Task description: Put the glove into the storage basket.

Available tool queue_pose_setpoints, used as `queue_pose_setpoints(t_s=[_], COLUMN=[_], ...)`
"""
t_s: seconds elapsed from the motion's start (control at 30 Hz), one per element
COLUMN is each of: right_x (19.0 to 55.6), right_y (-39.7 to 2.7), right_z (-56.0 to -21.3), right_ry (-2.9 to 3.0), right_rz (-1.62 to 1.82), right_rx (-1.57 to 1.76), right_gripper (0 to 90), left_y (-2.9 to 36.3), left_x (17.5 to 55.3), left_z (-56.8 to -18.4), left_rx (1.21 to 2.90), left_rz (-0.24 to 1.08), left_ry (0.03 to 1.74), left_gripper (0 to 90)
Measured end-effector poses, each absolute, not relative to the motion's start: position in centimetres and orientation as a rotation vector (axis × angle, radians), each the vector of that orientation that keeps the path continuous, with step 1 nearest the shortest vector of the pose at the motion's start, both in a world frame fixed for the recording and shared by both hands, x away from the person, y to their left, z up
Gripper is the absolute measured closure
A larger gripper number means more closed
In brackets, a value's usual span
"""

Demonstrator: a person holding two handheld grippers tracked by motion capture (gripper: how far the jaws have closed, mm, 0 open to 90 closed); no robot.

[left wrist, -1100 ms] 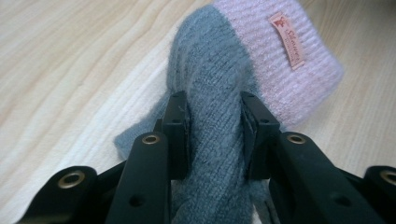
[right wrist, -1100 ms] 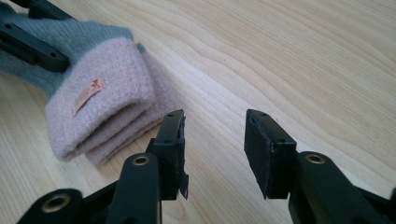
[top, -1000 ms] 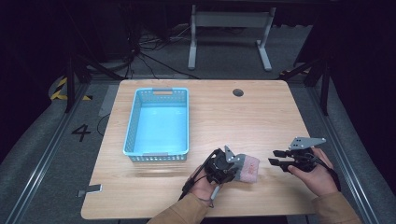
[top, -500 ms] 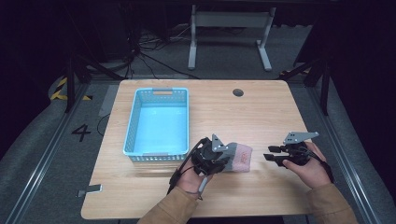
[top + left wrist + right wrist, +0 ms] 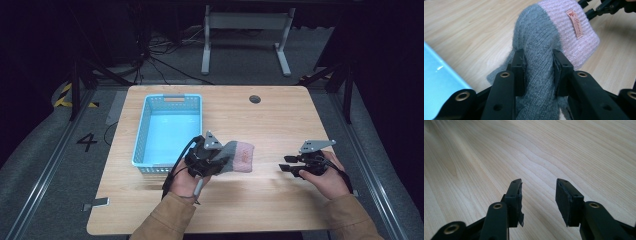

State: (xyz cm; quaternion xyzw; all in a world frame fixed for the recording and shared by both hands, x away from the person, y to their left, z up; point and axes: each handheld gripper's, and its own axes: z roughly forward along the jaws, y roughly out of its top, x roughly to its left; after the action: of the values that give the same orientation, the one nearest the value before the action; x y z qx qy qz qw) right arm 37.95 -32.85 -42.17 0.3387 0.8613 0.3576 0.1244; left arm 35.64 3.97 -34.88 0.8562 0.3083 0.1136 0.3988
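Basket: we see the light-blue plastic basket [image 5: 167, 131] at the left of the wooden table [image 5: 280, 120], and we see nothing inside it.
Left gripper: our left gripper [image 5: 216, 161] sits just right of the basket's near corner; in the left gripper view its jaws are clamped on the grey body of the sock [image 5: 541, 57], the pads pressing in from both sides.
Sock: we have the grey sock with a pink ribbed cuff [image 5: 239, 157] raised off the tabletop, cuff pointing away from the basket, a small label on the cuff.
Right gripper: our right gripper [image 5: 286, 164] hovers over bare wood well right of the sock, its jaws apart and just opening a little, with nothing between them.
Done: we judge the pick-up finished, since the sock hangs in our grip.
Left: we judge that carrying it over the basket rim and letting go inside is what's left.
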Motion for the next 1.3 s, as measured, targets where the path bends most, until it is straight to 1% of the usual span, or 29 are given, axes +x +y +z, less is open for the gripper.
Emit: queue_pose_setpoints(t_s=[0.2,0.7,1.1,1.3], right_x=[37.7,36.7,35.9,35.9], right_y=[-33.0,-33.8,-34.6,-34.4], right_z=[-42.3,-42.7,-42.8,-43.0], right_ry=[2.504,2.496,2.476,2.479], right_rz=[1.046,1.042,1.028,1.029], right_rx=[0.998,1.025,1.042,1.03], right_gripper=[57.1,56.3,55.5,55.4], left_y=[5.9,10.8,14.3,15.2], left_x=[36.7,38.9,41.5,42.3], left_z=[-34.3,-33.2,-33.9,-34.2], left_rx=[2.125,2.084,2.049,2.075], left_rz=[0.301,0.375,0.374,0.41], left_ry=[0.807,0.847,0.928,0.935], left_gripper=[68.4,68.0,68.0,67.9])
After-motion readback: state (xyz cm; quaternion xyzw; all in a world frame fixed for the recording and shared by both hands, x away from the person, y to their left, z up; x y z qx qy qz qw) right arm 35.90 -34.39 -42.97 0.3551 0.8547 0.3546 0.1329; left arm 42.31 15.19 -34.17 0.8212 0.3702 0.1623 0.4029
